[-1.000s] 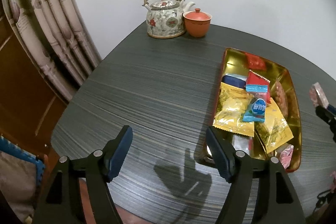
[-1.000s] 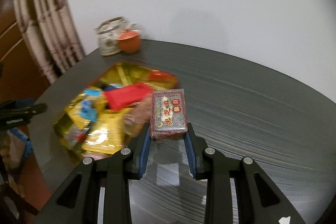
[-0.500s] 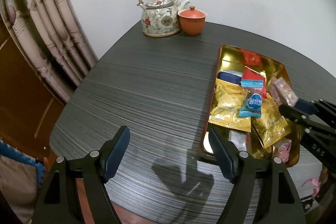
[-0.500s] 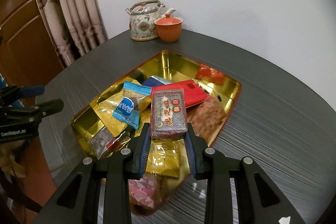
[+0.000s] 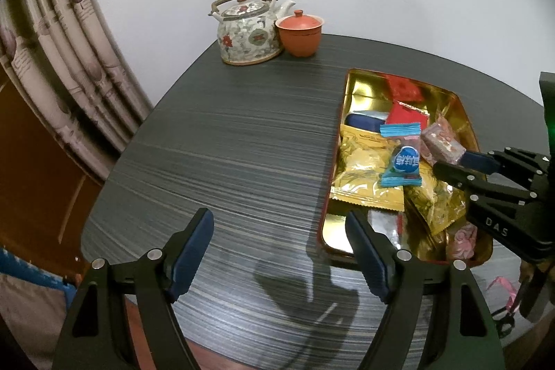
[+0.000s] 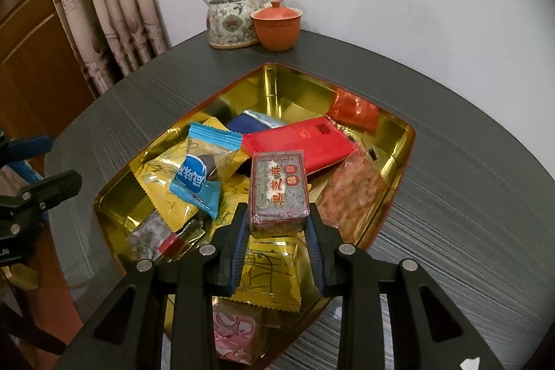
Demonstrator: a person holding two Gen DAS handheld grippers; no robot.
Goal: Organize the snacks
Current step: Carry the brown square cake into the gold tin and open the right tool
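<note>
My right gripper (image 6: 277, 214) is shut on a small dark red and grey sesame snack block (image 6: 279, 186). It holds the block just above the middle of the gold tray (image 6: 222, 96). The tray holds several wrapped snacks: a blue candy (image 6: 199, 175), a flat red packet (image 6: 301, 144) and gold packets (image 6: 270, 269). The left wrist view shows the same block (image 5: 438, 141) over the tray (image 5: 364, 85), with the right gripper (image 5: 464, 158) reaching in from the right. My left gripper (image 5: 277, 221) hangs open and empty over bare table left of the tray.
A floral teapot (image 5: 248, 30) and an orange lidded cup (image 5: 300, 35) stand at the table's far edge by the wall. A curtain (image 5: 52, 58) hangs to the left. A pink wrapper (image 5: 503, 286) lies near the table's front right edge.
My right gripper has carried the snack block from the bare table leftward over the tray and lowered it. The left gripper's jaws stand slightly wider; that hand has stayed put.
</note>
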